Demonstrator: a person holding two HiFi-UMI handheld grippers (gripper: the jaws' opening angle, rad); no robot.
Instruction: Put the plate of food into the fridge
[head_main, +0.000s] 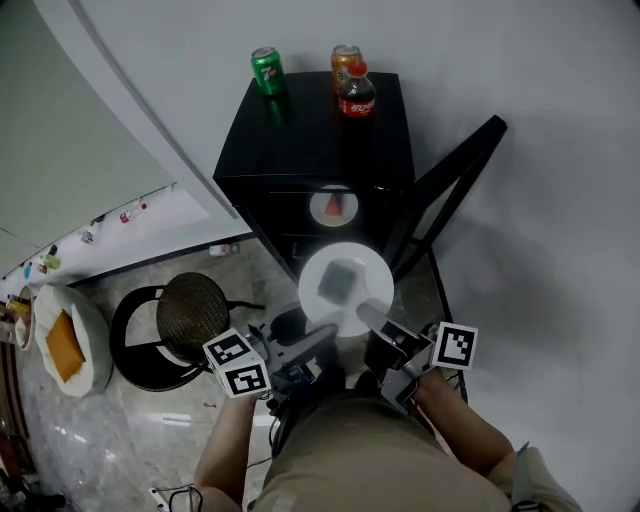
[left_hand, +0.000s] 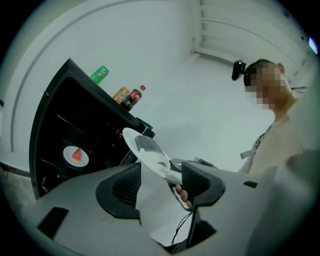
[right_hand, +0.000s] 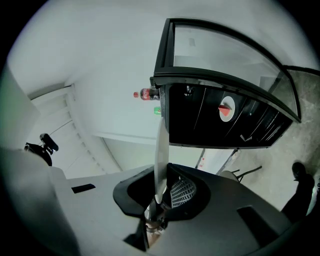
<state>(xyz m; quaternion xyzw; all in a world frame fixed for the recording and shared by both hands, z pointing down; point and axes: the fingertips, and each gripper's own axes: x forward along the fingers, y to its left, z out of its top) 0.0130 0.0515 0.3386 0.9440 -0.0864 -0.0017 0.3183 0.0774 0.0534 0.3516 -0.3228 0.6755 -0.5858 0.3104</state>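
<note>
Head view: the white plate (head_main: 345, 283) sits mid-frame before the open black fridge (head_main: 310, 150), with the left gripper (head_main: 318, 338) and right gripper (head_main: 372, 318) at its lower edge. Left gripper view: the jaws stand apart, with the pads off the plate (left_hand: 147, 150) at centre. Right gripper view: the jaws pinch the plate's rim (right_hand: 160, 145) at centre, with the fridge (right_hand: 220, 115) at upper right.

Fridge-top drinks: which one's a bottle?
The dark cola bottle with the red cap and label; the other two are a green can and an orange can.

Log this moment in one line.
right tongs shut on plate | left tongs open | fridge open | plate not yet inside
</note>
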